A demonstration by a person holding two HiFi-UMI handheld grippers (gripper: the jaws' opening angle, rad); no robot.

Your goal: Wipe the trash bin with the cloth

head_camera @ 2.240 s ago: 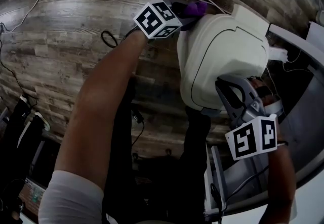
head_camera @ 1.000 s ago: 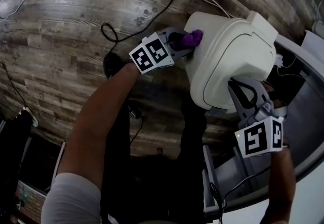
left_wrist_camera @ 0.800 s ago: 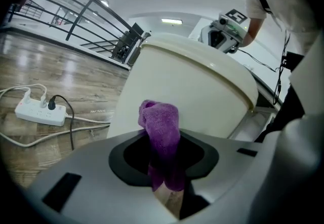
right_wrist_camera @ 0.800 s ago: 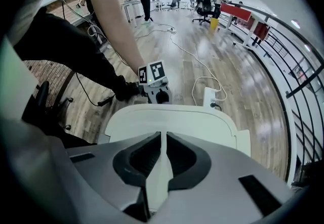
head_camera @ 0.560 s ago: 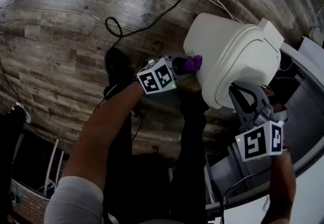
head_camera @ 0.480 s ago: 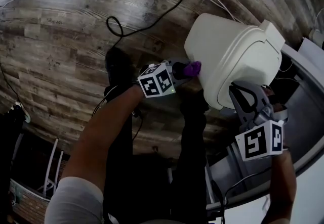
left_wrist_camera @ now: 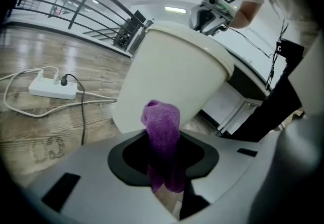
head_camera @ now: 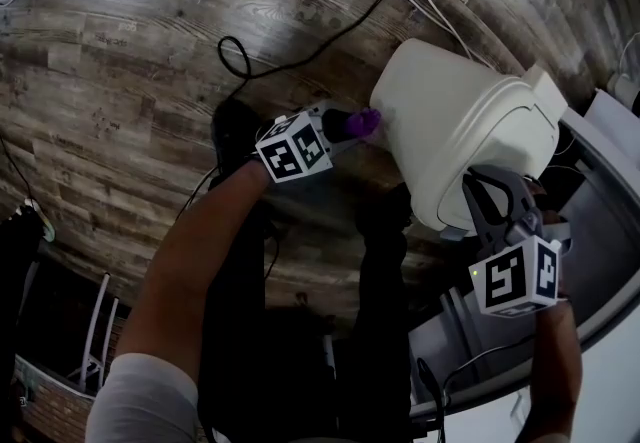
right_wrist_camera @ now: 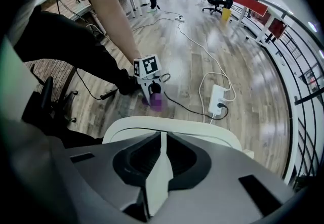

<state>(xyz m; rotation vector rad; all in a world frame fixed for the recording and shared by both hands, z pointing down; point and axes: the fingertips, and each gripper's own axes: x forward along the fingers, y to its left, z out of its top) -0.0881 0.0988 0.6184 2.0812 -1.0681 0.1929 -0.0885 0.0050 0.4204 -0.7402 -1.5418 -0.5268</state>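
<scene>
Head view: the cloth (head_camera: pixel 362 121), clenched in my left tool (head_camera: pixel 350 124), lies just beside the tilted trash bin (head_camera: pixel 450 116), whose rim my right tool (head_camera: pixel 478 193) clamps.

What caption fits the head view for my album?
Left tool holds purple cloth beside the tilted trash bin; right tool grips its rim.
</scene>
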